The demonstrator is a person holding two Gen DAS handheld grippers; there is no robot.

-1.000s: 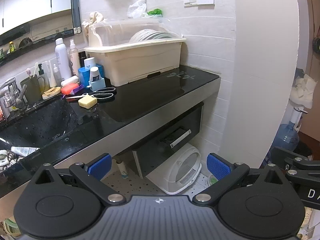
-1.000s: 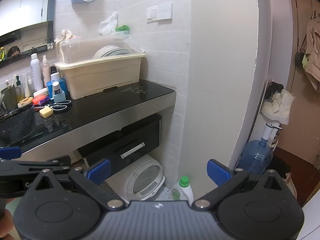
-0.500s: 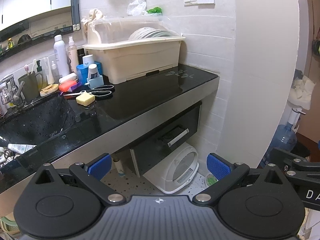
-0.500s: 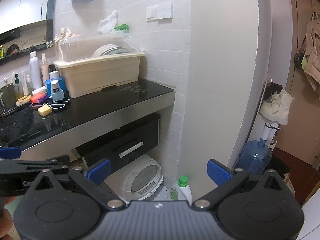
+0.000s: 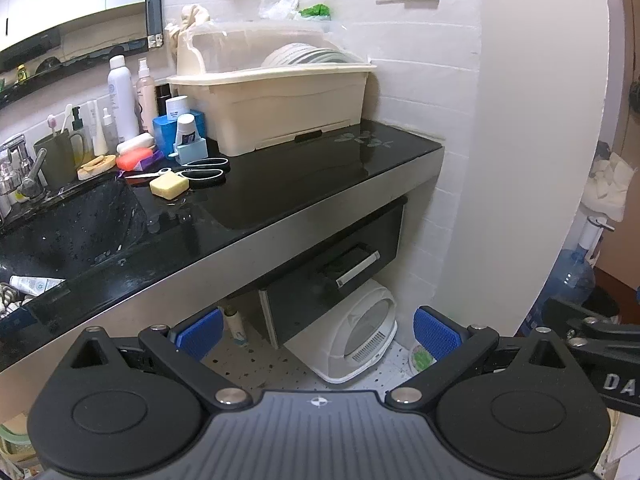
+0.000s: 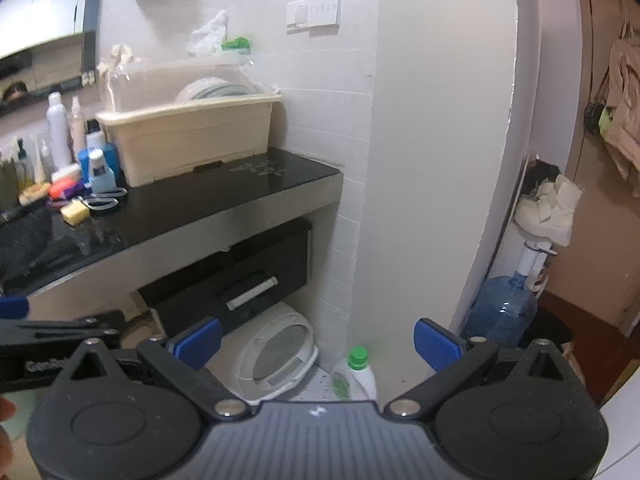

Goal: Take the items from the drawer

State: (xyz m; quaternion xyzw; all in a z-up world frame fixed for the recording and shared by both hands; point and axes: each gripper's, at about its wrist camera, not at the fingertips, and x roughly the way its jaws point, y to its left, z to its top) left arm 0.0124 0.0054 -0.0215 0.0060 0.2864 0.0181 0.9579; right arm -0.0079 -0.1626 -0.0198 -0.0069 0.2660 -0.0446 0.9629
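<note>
Drawer (image 5: 332, 276) contents hidden behind its front

Left gripper (image 5: 318, 332) and right gripper (image 6: 318, 340) side by side, fingers spread wide, both empty.

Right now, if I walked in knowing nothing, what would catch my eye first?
Probably the cream dish rack full of plates, at the back of the glossy black counter, with toiletry bottles, scissors and a yellow soap bar crowded to its left beside the sink. Under the counter hangs a black drawer with a silver handle, a white domed bin below it. Both sets of blue-tipped tongs, left and right, gape open and empty.
</note>
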